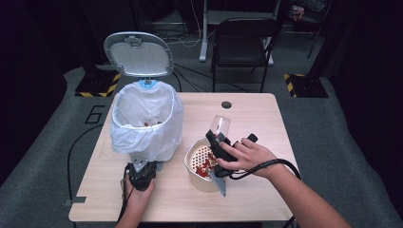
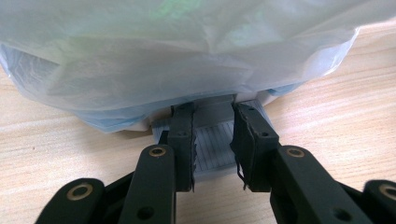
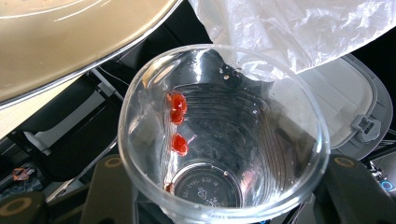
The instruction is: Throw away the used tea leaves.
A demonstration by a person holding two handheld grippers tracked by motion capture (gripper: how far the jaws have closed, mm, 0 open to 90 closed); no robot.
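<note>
Over the strainer bowl [image 1: 202, 164], the right gripper [image 1: 219, 142] clamps a clear cup [image 1: 219, 126] tilted toward twelve o'clock; the left gripper [image 2: 212, 140] pinches the bin's pedal [image 2: 212, 151]

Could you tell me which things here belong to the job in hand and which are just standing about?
In use:
- clear plastic cup with red bits stuck inside, held in the right gripper
- strainer bowl of red pieces
- bin with white liner, lid up
- bin pedal, pressed by the left gripper

Standing about:
- folding chair behind the table
</note>
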